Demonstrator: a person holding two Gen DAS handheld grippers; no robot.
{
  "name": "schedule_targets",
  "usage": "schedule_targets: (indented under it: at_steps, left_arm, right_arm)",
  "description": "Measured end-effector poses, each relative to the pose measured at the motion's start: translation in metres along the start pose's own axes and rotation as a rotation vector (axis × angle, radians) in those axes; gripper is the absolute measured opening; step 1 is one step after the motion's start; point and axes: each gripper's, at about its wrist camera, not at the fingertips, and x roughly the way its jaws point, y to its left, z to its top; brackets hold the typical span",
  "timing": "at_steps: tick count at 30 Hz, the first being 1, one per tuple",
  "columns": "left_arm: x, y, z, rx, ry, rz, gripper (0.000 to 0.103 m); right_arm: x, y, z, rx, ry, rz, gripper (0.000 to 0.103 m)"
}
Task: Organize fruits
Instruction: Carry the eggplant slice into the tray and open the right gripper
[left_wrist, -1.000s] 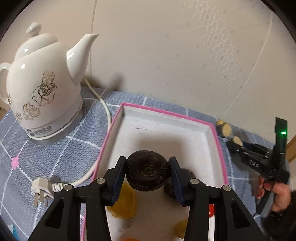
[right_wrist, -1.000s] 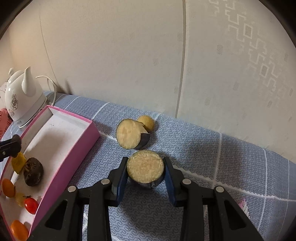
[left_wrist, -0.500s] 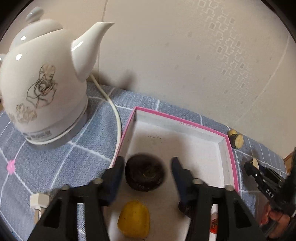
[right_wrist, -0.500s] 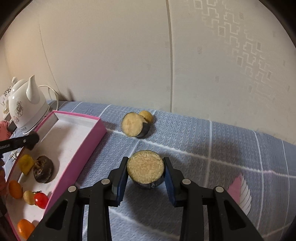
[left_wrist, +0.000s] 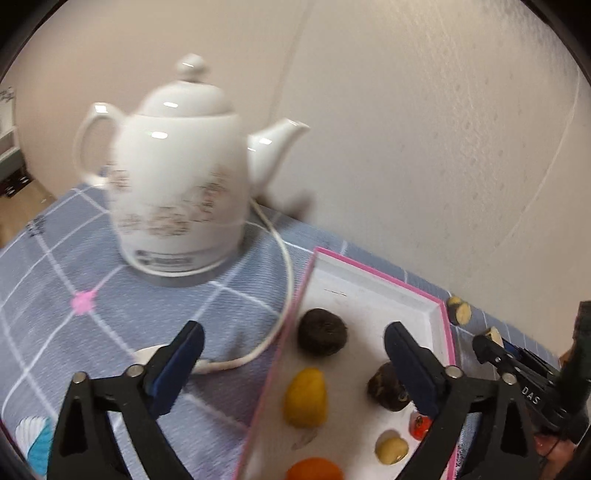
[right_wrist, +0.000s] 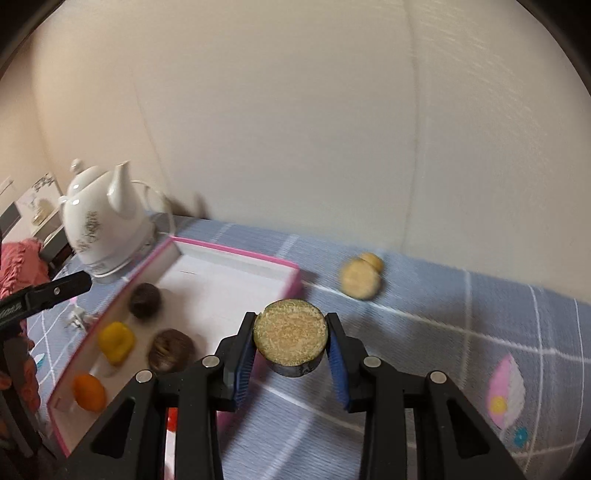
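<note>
My left gripper (left_wrist: 293, 360) hangs above the pink-rimmed white box (left_wrist: 373, 275), its jaws opening wide with nothing pressed between them. The dark round fruit (left_wrist: 322, 331) lies free on the box floor beyond the fingers. A yellow fruit (left_wrist: 306, 398), a second dark fruit (left_wrist: 386, 386), an orange one (left_wrist: 314, 470), a small pale one (left_wrist: 391, 448) and a red tomato (left_wrist: 420, 428) also lie in the box. My right gripper (right_wrist: 291, 345) is shut on a cut eggplant slice (right_wrist: 290, 332), lifted over the box's right edge (right_wrist: 258, 256). Another eggplant piece (right_wrist: 360, 278) rests on the cloth behind.
A white ceramic kettle (left_wrist: 177, 177) stands left of the box on the blue checked tablecloth (left_wrist: 55, 280), its white cord (left_wrist: 284, 266) and plug trailing along the box's left side. The wall rises just behind. The right gripper's tip (left_wrist: 491, 347) shows at the right edge.
My left gripper let go of the dark round fruit, spread wide and pulled back left and up. My right gripper lifted the eggplant slice off the cloth and carried it toward the box.
</note>
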Motion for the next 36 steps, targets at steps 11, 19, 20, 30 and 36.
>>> schedule_targets:
  at_steps: [11, 19, 20, 30, 36]
  left_arm:
    - [-0.005, 0.015, -0.019, -0.06, -0.001, 0.023, 0.103]
    - [-0.012, 0.006, -0.025, -0.037, -0.041, 0.006, 0.103]
    - [-0.013, 0.005, -0.025, -0.033, -0.042, 0.007, 0.103]
    - [-0.042, -0.025, -0.048, 0.031, -0.136, -0.041, 0.103]
    - [-0.068, -0.085, -0.091, 0.114, -0.129, -0.095, 0.103]
  right_arm:
    - [0.049, 0.035, 0.007, -0.078, 0.071, 0.031, 0.037]
    - [0.07, 0.037, 0.005, -0.113, 0.108, 0.022, 0.04]
    - [0.068, 0.037, 0.005, -0.116, 0.098, 0.017, 0.043]
    - [-0.052, -0.007, -0.026, -0.054, -0.012, 0.06, 0.057]
    - [-0.121, -0.071, -0.078, -0.11, 0.055, -0.09, 0.057]
